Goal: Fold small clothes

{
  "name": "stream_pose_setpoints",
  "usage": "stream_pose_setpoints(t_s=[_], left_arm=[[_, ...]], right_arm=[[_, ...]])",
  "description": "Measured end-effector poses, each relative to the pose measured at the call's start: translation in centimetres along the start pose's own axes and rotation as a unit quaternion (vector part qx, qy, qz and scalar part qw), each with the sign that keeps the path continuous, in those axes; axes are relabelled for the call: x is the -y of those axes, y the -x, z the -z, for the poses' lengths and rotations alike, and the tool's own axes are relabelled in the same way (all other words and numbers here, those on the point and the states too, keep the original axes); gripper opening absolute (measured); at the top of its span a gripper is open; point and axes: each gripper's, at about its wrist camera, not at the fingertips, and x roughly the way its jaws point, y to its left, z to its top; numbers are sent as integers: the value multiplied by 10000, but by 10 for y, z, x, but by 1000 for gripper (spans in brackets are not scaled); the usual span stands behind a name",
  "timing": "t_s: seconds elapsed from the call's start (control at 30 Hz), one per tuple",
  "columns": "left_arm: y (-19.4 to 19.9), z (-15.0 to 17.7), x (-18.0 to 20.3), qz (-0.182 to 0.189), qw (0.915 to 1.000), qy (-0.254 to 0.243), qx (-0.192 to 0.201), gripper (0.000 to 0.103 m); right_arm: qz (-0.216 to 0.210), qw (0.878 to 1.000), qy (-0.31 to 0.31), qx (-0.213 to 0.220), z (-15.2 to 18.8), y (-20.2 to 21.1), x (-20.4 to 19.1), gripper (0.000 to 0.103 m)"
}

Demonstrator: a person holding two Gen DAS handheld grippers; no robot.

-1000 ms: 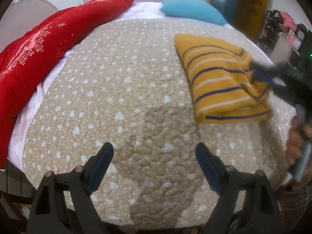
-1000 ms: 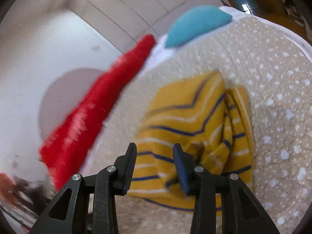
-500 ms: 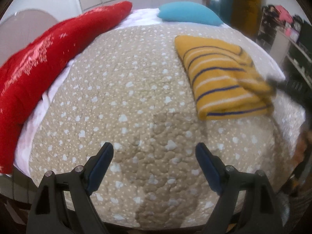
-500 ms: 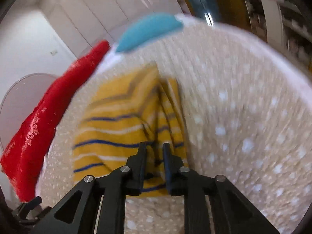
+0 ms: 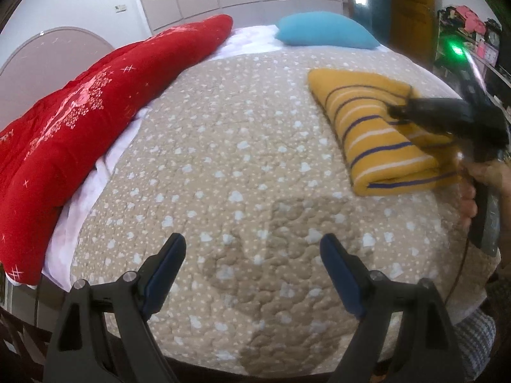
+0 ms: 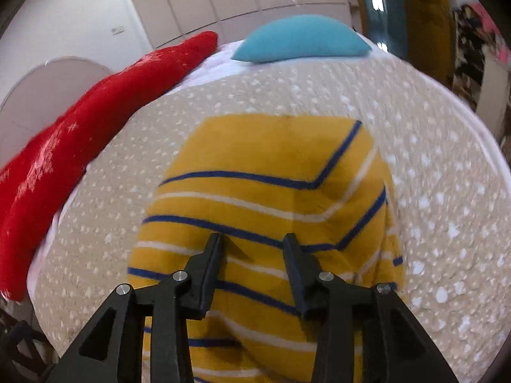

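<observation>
The right gripper [image 6: 252, 242] is hovering right over the yellow striped top [image 6: 265, 198], its two black fingers parted with a clear gap and nothing pinched between them – you can see yellow fabric straight through the gap. From the other camera the same tool [image 5: 396, 111] shows up as a dark, slightly blurred shape reaching in over the garment's far side, with the person's hand [image 5: 479, 185] wrapped round the handle at the bed's right edge. I can't tell whether the tips actually touch the cloth or just sit above it.

The left gripper [image 5: 252, 249] is wide open – blue-padded fingers [image 5: 166, 261] spread far apart, holding nothing, low over the near part of the quilt [image 5: 223, 159], well apart from the garment.

The top itself [image 5: 377, 134] is folded into a compact, thick rectangle on the right half of the bed, navy and white stripes running across it, layered edge facing the near side. In the right wrist view one navy stripe bends at an angle where a folded layer overlaps.

Under it all is the beige quilt with little white blotches. A long red blanket [image 5: 80, 121] lies along the bed's left side, a teal pillow [image 5: 322, 32] sits at the head, and there's a white sheet [image 5: 89, 185] peeking out between the red blanket and quilt.
</observation>
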Motion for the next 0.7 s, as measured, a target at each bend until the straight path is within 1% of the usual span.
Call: stream_pose_setpoints(t_s=[0.1,0.2,0.27,0.3,0.33,0.43,0.53,0.6,0.7], left_arm=[[-6,1,-3,29,10000,54,-60,85],[-11,2,0,74,9999,41,-99,85],[-12,2,4,86,9999,-8,-114,85],[-13,3,6,88,9999,-39,-123,85],[-14,3,7,90,9999,-60,-130,85],[-16,3,12,78,9997,-127,-176,85],[-18,2,16,79,9996,-150,-218,85],[-20,1,20,92,9995,-176,-262,85],[-21,1,27,123,9992,-227,-302,85]], right_arm=[[38,9995,-264,154,5,20,8,43],[-73,9987,-401,300,13,38,19,47],[-137,9983,-441,357,22,51,26,48],[-130,9982,-451,385,25,55,28,50],[-97,9980,-459,426,29,60,30,53],[-3,9972,-479,566,39,74,35,59],[53,9964,-517,670,51,85,40,60],[168,9961,-492,718,59,90,42,62],[263,9962,-419,720,68,94,42,64]])
